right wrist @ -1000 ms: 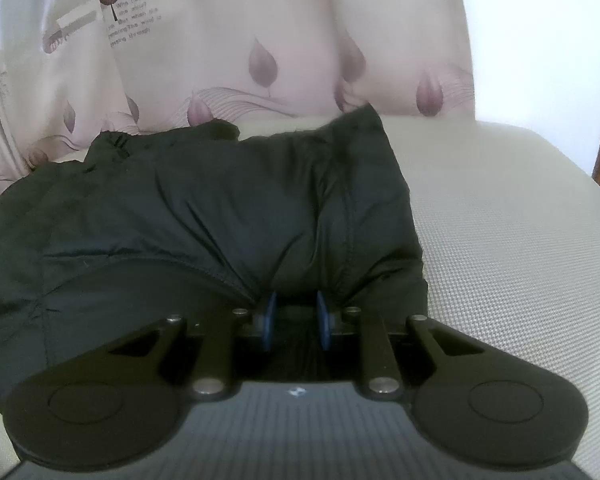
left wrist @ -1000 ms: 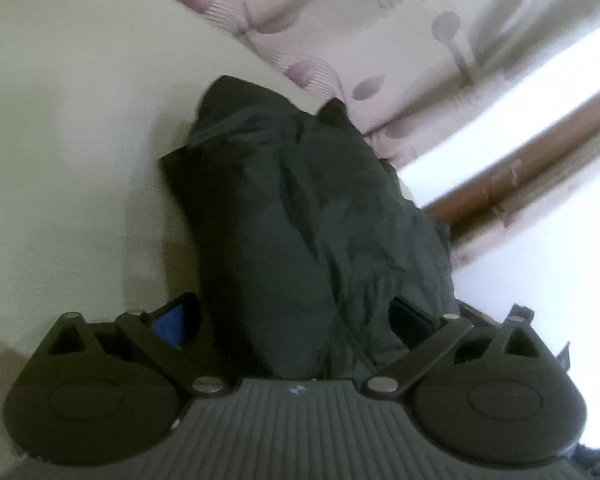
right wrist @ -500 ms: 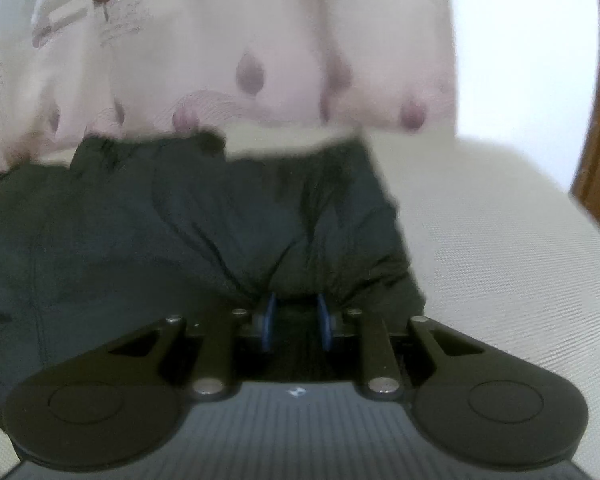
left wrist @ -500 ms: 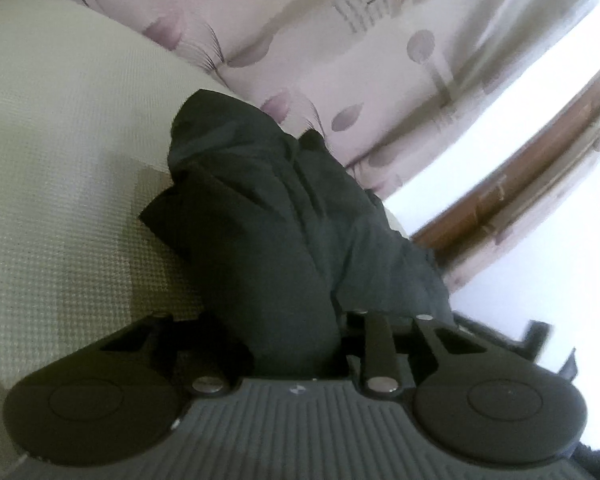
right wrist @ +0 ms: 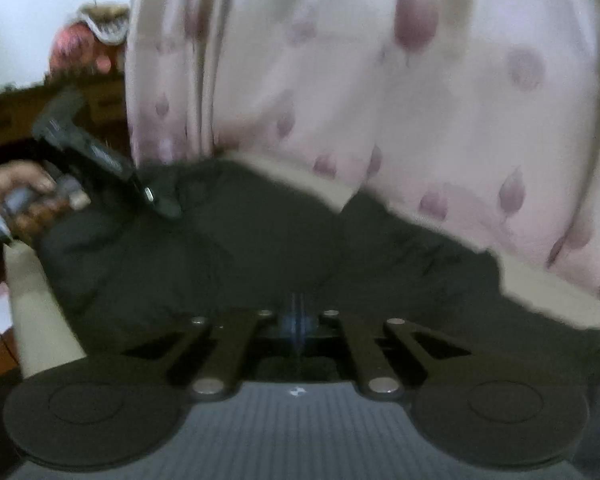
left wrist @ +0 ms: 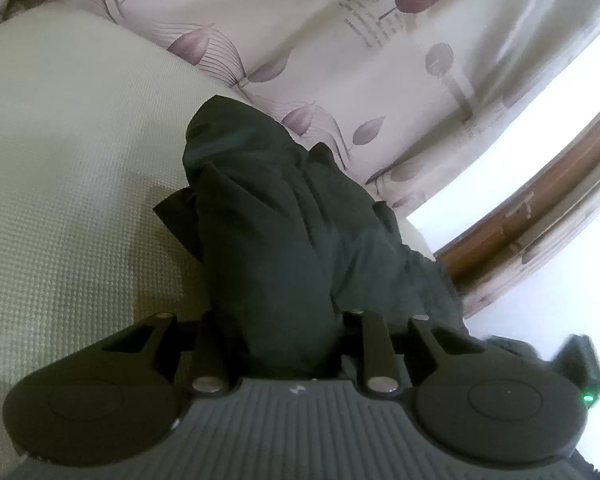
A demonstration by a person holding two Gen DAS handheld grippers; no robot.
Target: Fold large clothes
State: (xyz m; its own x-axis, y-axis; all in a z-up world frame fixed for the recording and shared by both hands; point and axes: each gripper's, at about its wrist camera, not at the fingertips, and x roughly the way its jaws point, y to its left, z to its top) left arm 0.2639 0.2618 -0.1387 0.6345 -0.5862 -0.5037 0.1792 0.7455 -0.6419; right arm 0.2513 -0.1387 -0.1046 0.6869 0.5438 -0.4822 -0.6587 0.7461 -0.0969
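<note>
Dim room, daylight glaring white beyond the curtain (left wrist: pixel 340 60) to the left gripper's right. Left view sharp, dark garment (left wrist: pixel 284 240) shadows the cushion (left wrist: pixel 60 160). Right view motion-blurred throughout; fisheye bends edges.

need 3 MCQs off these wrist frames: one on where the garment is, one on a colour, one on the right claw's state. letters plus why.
1. Where does the dark garment lie?
A. on the cream textured cushion
B. on a wooden floor
C. on a hanger

2. What colour are the leaves printed on the curtain?
A. blue
B. purple
C. orange

3. How does the right claw stand?
A. wide open
B. shut
C. holding a bottle

Answers:
1 A: the cream weave shows bare right beside the garment, which rests on it in front of the curtain.
2 B: the leaf shapes are purple on a pale ground in both views.
3 B: its blue pads meet with no gap between them.
</note>
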